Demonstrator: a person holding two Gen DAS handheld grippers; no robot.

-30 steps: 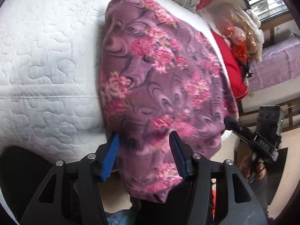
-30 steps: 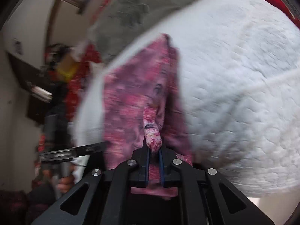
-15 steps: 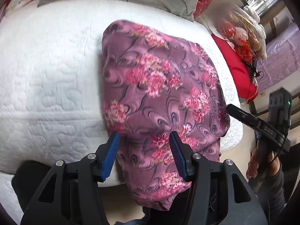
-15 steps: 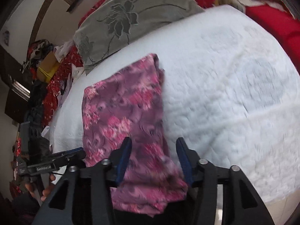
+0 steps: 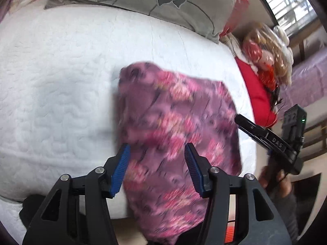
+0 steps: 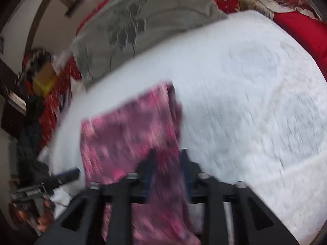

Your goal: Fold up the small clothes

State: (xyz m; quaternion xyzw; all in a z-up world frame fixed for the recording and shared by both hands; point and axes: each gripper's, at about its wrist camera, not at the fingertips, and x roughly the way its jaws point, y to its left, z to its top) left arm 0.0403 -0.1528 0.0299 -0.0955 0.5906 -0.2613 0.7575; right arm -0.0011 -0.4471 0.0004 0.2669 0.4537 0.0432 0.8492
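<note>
Behind the floral garment [image 5: 175,134] on the quilted white bed [image 5: 61,81] lies a grey pillow [image 5: 155,2]; left gripper [image 5: 157,163] gapes, right gripper [image 6: 166,169] seemingly parted, blurred.

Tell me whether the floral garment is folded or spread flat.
Folded: the floral garment lies doubled on the white quilt, layered edges along one side, its near end hanging off the bed. Blur hides finer creases.

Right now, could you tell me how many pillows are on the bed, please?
1 for certain: a grey flowered pillow at the head of the white bed, beyond the floral garment. Red fabric beside it may hide another.
</note>
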